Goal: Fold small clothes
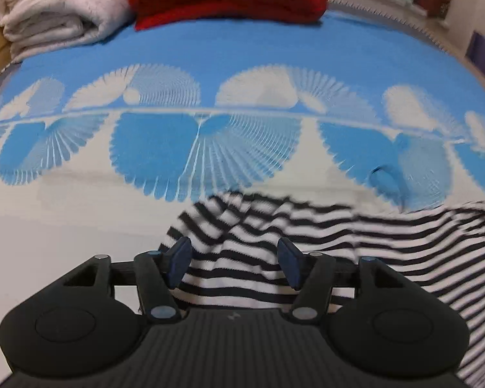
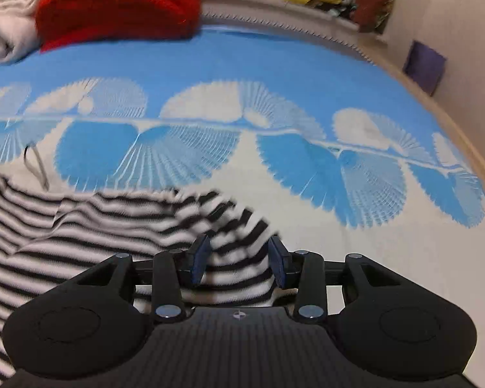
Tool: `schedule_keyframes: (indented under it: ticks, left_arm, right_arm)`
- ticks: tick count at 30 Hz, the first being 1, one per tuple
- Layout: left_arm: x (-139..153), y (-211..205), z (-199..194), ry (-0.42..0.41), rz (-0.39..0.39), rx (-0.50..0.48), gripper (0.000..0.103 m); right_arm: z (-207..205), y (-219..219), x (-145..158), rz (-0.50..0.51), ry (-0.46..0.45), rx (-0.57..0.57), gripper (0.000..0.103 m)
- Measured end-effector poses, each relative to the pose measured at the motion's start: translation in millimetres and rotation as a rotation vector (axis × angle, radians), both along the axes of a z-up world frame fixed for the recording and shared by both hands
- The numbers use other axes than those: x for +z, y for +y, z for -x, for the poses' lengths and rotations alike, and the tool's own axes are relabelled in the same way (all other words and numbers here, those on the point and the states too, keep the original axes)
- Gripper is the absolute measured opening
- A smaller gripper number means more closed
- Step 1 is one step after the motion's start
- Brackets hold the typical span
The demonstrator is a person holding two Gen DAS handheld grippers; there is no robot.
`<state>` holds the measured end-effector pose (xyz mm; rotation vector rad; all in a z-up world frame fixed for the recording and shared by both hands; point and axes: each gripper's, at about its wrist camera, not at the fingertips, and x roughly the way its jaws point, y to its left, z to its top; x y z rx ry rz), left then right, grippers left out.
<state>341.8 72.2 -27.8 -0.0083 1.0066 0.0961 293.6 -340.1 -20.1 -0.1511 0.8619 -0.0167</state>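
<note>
The striped garment (image 1: pixel 307 242) is being left rumpled on the bed (image 1: pixel 64 226) between the spread pads of the left gripper (image 1: pixel 235 263) and right gripper (image 2: pixel 239 263), so a fold is being risked slumping open.

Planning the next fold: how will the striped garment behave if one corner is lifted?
The striped garment will probably droop and trail rather than hold shape: it already lies in soft folds and ripples on the bedspread. It looks thin and light. It will likely drag instead of sliding cleanly, since the cover is cloth as well.
</note>
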Motion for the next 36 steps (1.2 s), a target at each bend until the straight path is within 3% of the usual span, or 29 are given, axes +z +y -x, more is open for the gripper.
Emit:
schedule_keyframes:
  ticks: [2, 3, 5, 11, 14, 17, 22, 26, 28, 29, 31, 34, 36]
  left_arm:
    - [-26, 5, -6, 0.049, -0.012, 0.017, 0.064]
    - [-33, 10, -5, 0.048, 0.022, 0.035, 0.067]
    - [-27, 12, -4, 0.040, 0.037, 0.063, 0.067]
    - [35, -8, 36, -0.199, -0.049, -0.029, 0.067]
    - [53, -21, 70, -0.315, -0.112, -0.109, 0.067]
    - [61, -34, 103, -0.373, -0.180, -0.188, 0.067]
    - [76, -32, 146, -0.301, -0.117, -0.120, 0.067]
    - [87, -25, 190, -0.276, -0.056, -0.057, 0.068]
    - [84, -24, 215, -0.266, -0.037, -0.039, 0.067]
    - [81, -25, 226, -0.256, -0.031, -0.034, 0.064]
    - [63, -27, 247, -0.225, -0.035, -0.027, 0.044]
    - [41, -28, 262, -0.121, -0.052, -0.005, 0.029]
    - [42, -30, 267, -0.139, -0.064, -0.018, 0.028]
  right_arm:
    - [-8, -5, -22, 0.028, 0.079, -0.027, 0.040]
    - [-9, -7, -29, 0.035, 0.096, -0.034, 0.041]
    - [-8, -7, -27, 0.037, 0.082, -0.036, 0.041]
    - [19, -13, 22, -0.019, -0.034, -0.059, 0.041]
    - [47, -22, 54, -0.060, -0.084, -0.084, 0.043]
    - [84, -31, 83, -0.090, -0.132, -0.078, 0.044]
    - [158, -53, 108, -0.115, -0.199, -0.045, 0.047]
    - [209, -74, 110, -0.154, -0.204, -0.084, 0.049]
    - [226, -82, 115, -0.186, -0.251, -0.097, 0.052]
    - [231, -83, 114, -0.179, -0.257, -0.096, 0.053]
    - [238, -81, 109, -0.134, -0.253, -0.085, 0.053]
    - [244, -77, 107, -0.083, -0.263, -0.053, 0.053]
    - [247, -77, 107, -0.071, -0.270, -0.037, 0.053]
